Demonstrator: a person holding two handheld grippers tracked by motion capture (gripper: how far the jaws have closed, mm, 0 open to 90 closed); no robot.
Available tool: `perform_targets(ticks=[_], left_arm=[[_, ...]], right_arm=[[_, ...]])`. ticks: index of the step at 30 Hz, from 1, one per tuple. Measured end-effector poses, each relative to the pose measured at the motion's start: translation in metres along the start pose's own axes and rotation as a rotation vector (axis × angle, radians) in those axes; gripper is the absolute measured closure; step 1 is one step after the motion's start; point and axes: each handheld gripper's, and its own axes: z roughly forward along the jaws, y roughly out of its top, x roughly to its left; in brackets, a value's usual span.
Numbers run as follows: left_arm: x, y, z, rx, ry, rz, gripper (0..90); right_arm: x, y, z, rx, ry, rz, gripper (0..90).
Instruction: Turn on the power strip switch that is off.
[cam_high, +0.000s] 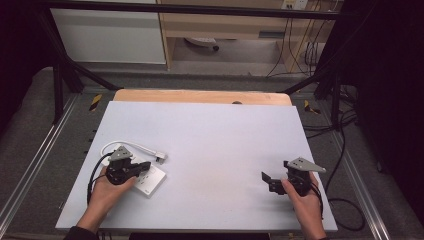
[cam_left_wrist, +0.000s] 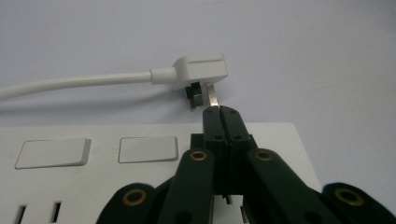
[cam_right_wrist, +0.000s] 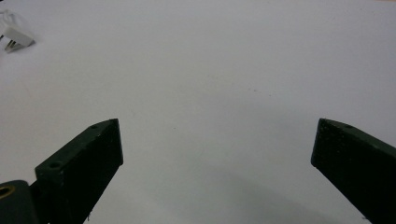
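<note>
Left tongs (cam_left_wrist: 223, 112), pressed together over the power strip (cam_high: 148, 179), must part to take the plug (cam_left_wrist: 201, 71) just ahead; right tongs (cam_right_wrist: 215, 144) gape idle.

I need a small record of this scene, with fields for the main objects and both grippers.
surface: white table top
object 1: white plastic power strip, flat on the table
object 2: white plug with cable, lying just beyond the strip, unplugged
left gripper: jaws shut, empty, over the strip
right gripper: jaws open, empty, above bare table
</note>
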Motion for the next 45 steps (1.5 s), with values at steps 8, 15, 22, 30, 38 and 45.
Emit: perform_targets(ticks=[8,15,22,30,38,45], left_arm=[[0.0039,-0.0019,0.0005,0.002,-0.006,-0.027,90.0],[0.0012,-0.0016,0.0023,-0.006,-0.002,0.003,90.0],[0.0009,-0.0017,0.0024,-0.007,0.000,0.012,90.0],[0.0007,-0.0009,0.0011,-0.025,0.005,0.016,90.0],[-0.0016,0.0009,-0.0002,-0.055,-0.008,0.014,90.0],[-0.0037,0.0021,-0.0003,-0.068,-0.020,0.011,88.2]], right_arm=[[0.0003,0.0000,0.0000,0.002,0.002,0.000,2.6],[0.0000,0.0001,0.0002,0.002,0.001,-0.002,2.6],[0.0001,0.0001,0.0002,0.002,0.000,-0.002,2.6],[-0.0001,0.0003,-0.0001,0.001,0.001,-0.001,2.6],[0.0001,0.0003,0.0002,0.001,0.001,-0.001,2.6],[0.0000,0.0002,0.0007,0.003,0.001,-0.002,2.6]])
